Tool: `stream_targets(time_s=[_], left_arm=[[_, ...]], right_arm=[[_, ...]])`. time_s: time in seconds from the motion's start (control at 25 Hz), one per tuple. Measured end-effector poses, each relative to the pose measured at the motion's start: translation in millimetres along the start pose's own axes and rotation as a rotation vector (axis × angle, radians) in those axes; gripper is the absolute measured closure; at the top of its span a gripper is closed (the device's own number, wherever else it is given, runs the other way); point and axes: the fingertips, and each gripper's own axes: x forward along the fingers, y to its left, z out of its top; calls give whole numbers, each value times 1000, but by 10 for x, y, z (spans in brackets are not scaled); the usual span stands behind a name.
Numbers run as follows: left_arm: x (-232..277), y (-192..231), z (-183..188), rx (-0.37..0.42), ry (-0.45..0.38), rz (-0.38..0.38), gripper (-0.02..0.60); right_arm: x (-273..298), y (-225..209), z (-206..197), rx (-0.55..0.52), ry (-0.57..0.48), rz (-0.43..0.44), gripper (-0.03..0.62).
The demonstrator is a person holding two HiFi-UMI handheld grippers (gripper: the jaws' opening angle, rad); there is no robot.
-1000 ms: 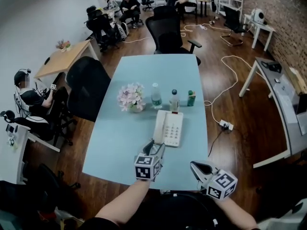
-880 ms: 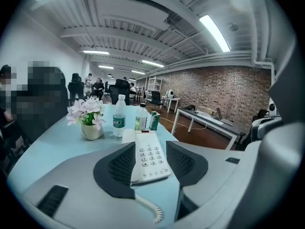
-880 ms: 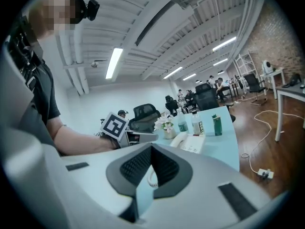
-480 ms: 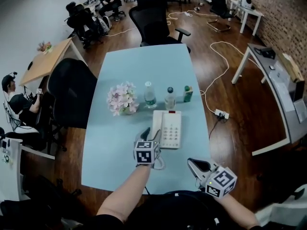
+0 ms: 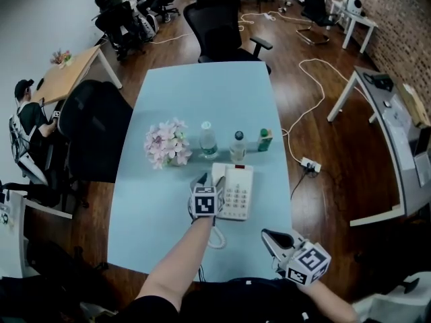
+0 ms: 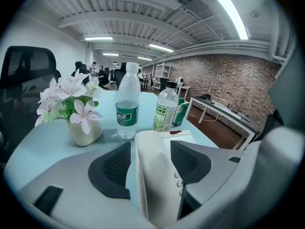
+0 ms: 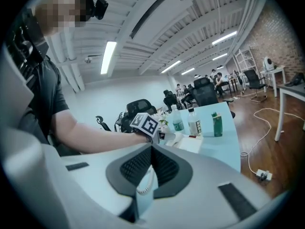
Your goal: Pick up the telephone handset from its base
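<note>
A white telephone base (image 5: 239, 194) lies on the light blue table (image 5: 202, 93), its handset (image 5: 219, 179) resting along the base's left side. My left gripper (image 5: 207, 180) is over the handset. In the left gripper view the handset (image 6: 152, 175) lies between the dark pads (image 6: 112, 171), the jaws are opening, and a strip of table shows beside the left pad. A coiled cord (image 5: 217, 237) trails toward the front edge. My right gripper (image 5: 267, 235) hangs at the table's front right, jaws together (image 7: 151, 149) on nothing.
Behind the phone stand a pot of pale flowers (image 5: 165, 147), two clear water bottles (image 5: 207, 140) (image 5: 237, 147) and a small green bottle (image 5: 265, 140). Black office chairs stand at the table's left (image 5: 94, 133) and far end (image 5: 222, 25). People sit at desks at the left and back.
My left gripper has moved forward and down from the table's front edge onto the phone's left side, over the handset. The right gripper has drifted a little.
</note>
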Motion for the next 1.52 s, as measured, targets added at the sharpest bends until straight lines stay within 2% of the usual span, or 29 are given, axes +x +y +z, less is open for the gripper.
stream_targets(time_s=[0.24, 0.64, 0.92, 1.2, 1.52], left_arm=[[294, -6, -159, 6, 67, 21, 322], [378, 33, -141, 19, 68, 54, 325], [236, 32, -75, -31, 39, 74, 341], [-55, -13, 111, -103, -23, 17, 342], [-651, -257, 293, -77, -120, -92, 342]], right_arm=[[-21, -148, -27, 8, 10, -13, 579], [-140, -316, -64, 37, 15, -48, 579], [-140, -176, -23, 10, 10, -26, 579], [-296, -25, 35, -15, -27, -67, 579], [-601, 189, -93, 9, -79, -132, 579]])
